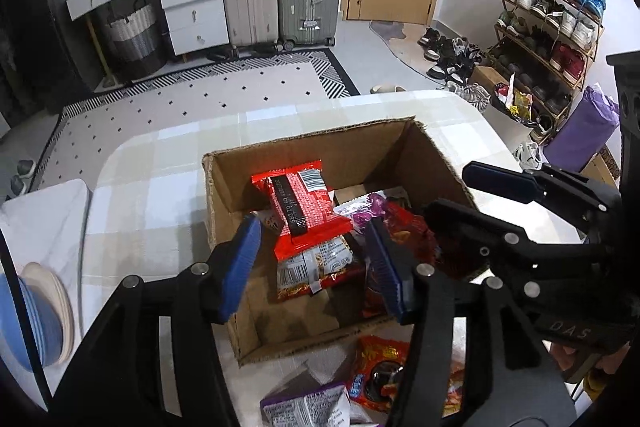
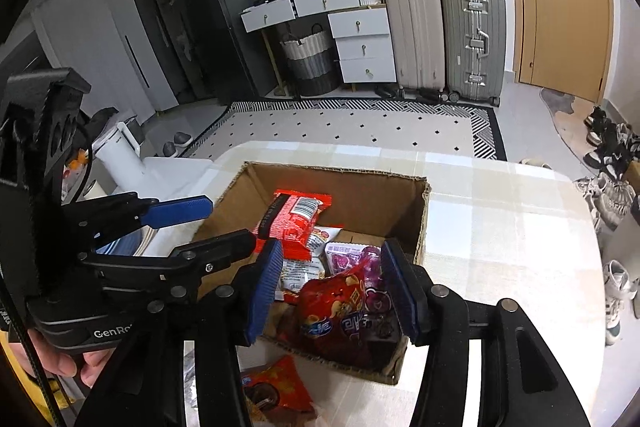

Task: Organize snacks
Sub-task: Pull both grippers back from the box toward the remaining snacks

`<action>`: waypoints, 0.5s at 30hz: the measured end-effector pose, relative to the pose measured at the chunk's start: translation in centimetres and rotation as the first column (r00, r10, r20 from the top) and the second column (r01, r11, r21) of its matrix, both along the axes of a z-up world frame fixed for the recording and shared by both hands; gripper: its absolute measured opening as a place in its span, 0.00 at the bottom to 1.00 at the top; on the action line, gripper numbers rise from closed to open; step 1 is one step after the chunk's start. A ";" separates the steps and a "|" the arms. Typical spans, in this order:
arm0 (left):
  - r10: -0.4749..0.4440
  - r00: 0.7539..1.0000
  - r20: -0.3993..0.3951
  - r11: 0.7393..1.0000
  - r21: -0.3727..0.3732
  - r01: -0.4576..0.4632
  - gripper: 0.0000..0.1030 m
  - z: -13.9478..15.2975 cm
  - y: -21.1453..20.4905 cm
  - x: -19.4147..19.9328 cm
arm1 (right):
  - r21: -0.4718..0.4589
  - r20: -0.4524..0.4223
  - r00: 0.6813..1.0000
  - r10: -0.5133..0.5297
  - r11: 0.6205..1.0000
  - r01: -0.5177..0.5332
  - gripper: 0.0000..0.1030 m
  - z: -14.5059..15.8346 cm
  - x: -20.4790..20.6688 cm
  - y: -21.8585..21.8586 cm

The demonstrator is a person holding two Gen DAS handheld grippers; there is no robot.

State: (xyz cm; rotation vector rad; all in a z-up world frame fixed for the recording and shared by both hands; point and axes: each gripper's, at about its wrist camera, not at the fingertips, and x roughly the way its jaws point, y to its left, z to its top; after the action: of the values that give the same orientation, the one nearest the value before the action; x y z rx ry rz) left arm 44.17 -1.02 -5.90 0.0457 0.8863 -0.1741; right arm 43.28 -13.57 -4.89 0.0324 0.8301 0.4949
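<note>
My left gripper (image 1: 316, 263) hangs over the cardboard box (image 1: 224, 187) with its jaws spread and nothing between the pads; a red snack packet (image 1: 308, 211) lies in the box just beyond its fingertips. My right gripper (image 2: 336, 287) hangs over the box's near right corner, jaws also spread, with a red chip bag (image 2: 336, 311) below and between the pads, not pinched. Two more packets (image 1: 376, 375) lie on the table (image 1: 160, 167) at the box's near edge.

Both wrist cams angled down, close (share box (image 1: 320, 155)).
</note>
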 end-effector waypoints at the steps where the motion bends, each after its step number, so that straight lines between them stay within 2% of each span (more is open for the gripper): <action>1: -0.001 1.000 0.006 1.000 -0.002 0.001 0.51 0.4 0.0 -0.4 | -0.001 0.008 1.000 0.001 1.000 -0.001 0.51 0.4 -0.4 0.0; 7: -0.001 0.999 0.048 1.000 -0.009 0.002 0.52 3.5 -0.5 -3.6 | -0.004 0.070 0.997 0.014 1.000 -0.013 0.51 3.5 -3.6 -0.3; 12: 0.004 0.995 0.104 1.000 -0.018 -0.002 0.61 6.7 -0.7 -7.2 | 0.013 0.125 0.992 0.020 1.000 -0.022 0.51 6.9 -7.2 -1.0; 15: 0.007 0.989 0.150 1.000 -0.015 -0.004 0.62 8.9 -1.0 -10.1 | 0.021 0.155 0.988 0.026 0.999 -0.030 0.51 8.7 -9.2 -1.3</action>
State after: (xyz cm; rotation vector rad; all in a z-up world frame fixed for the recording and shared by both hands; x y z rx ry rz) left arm 34.07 -2.04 3.04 0.0418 0.7351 -0.1697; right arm 34.08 -14.85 3.76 0.0040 0.6738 0.5267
